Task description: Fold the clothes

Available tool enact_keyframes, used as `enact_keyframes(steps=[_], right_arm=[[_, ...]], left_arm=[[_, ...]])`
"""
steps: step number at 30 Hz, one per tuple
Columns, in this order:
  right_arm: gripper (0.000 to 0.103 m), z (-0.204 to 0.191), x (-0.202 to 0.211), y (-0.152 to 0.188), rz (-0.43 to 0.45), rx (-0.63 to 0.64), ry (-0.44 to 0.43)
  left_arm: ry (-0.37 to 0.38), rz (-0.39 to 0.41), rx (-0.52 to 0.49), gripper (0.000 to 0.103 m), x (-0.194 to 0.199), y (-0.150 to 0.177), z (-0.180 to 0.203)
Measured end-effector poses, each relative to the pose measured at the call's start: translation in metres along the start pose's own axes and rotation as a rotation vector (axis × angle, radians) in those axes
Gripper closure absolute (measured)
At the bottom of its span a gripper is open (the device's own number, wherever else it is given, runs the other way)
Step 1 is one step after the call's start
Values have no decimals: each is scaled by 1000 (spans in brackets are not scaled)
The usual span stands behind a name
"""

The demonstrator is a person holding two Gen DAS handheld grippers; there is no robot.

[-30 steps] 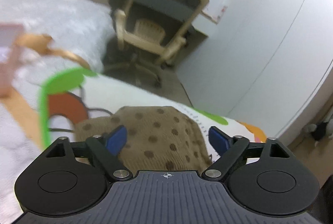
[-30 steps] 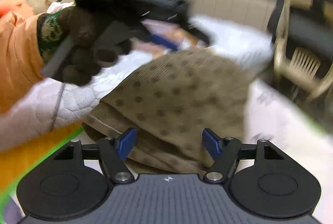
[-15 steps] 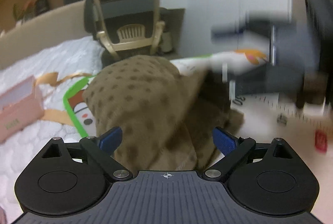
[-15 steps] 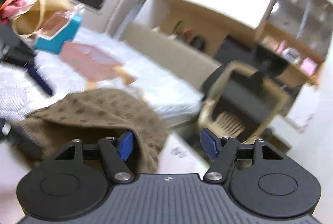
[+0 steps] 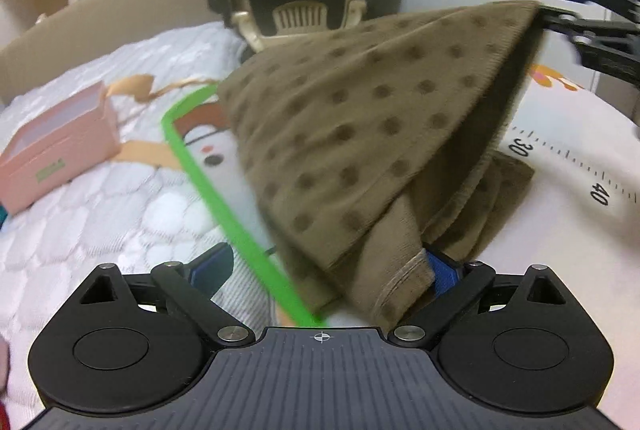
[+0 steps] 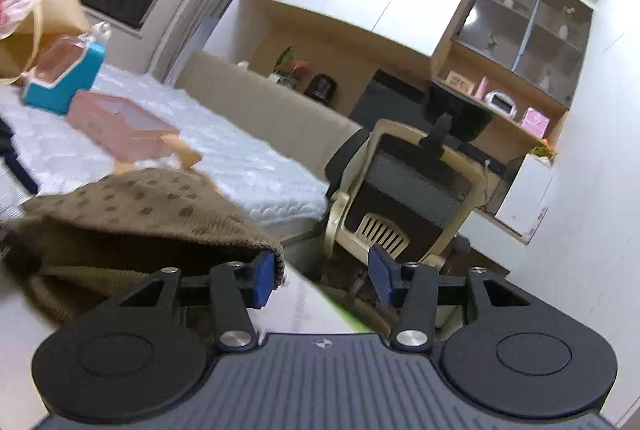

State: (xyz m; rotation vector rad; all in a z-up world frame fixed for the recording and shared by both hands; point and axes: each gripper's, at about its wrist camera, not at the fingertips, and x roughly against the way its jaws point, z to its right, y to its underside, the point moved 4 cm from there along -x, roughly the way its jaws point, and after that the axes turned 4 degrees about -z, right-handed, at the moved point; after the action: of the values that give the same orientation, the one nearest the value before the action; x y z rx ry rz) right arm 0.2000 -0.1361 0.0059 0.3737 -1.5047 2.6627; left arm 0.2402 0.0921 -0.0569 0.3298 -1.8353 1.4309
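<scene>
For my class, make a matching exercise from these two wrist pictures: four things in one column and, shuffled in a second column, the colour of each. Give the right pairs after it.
Things
1. Dotted garment
2. Flat box on the bed
3. Border strip of the mat
4. Pads of the right tongs

Colours
A. Green
B. Blue
C. Brown
D. Pink

Right pairs: 1-C, 2-D, 3-A, 4-B
</scene>
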Motion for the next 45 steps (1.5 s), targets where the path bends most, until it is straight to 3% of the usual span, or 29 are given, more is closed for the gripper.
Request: enact_keyframes(steps=[4, 7, 8, 11, 13, 17, 19, 21, 24, 28, 31, 35, 39, 41, 45], right_arm=[[56, -16, 13, 37, -132, 59, -123], [56, -18, 29, 56, -232, 21, -287], [56, -12, 33, 55, -239, -4, -322], [49, -5, 30, 35, -181, -18, -354], [41, -24, 23, 25, -148, 43, -412], [39, -79, 5, 17, -139, 154, -538], [39, -97, -13, 11, -133, 179, -501], [39, -108, -32, 6, -119, 195, -452], [39, -103, -56, -3, -145, 137, -449], [36, -79, -36, -13, -159, 69, -669], [26, -39, -31, -25, -168, -31, -738], [22, 2, -67, -50, -180, -192, -648], [21, 9, -139, -73, -220, -382, -543], [21, -11, -178, -70, -273, -336, -480], [6, -47, -227, -43, -386, -249, -371]], left_arm=[[31, -22, 10, 4, 8, 11, -5], [197, -13, 53, 4, 26, 14, -8], [212, -6, 70, 4, 26, 11, -9], [196, 22, 122, 4, 19, -5, -14], [186, 40, 156, 4, 14, -15, -18], [165, 77, 225, 4, 5, -35, -25], [154, 96, 260, 4, 0, -45, -29], [120, 94, 229, 4, -6, -48, -26], [97, 98, 209, 4, -8, -49, -25], [154, 153, 278, 3, 9, -48, -36], [148, 193, 311, 3, 10, -49, -46], [79, 104, 283, 3, -14, -39, -47], [84, 28, 265, 1, -32, -24, -37], [84, 30, 270, 1, -32, -22, -37], [85, 34, 272, 1, -33, -21, -38]])
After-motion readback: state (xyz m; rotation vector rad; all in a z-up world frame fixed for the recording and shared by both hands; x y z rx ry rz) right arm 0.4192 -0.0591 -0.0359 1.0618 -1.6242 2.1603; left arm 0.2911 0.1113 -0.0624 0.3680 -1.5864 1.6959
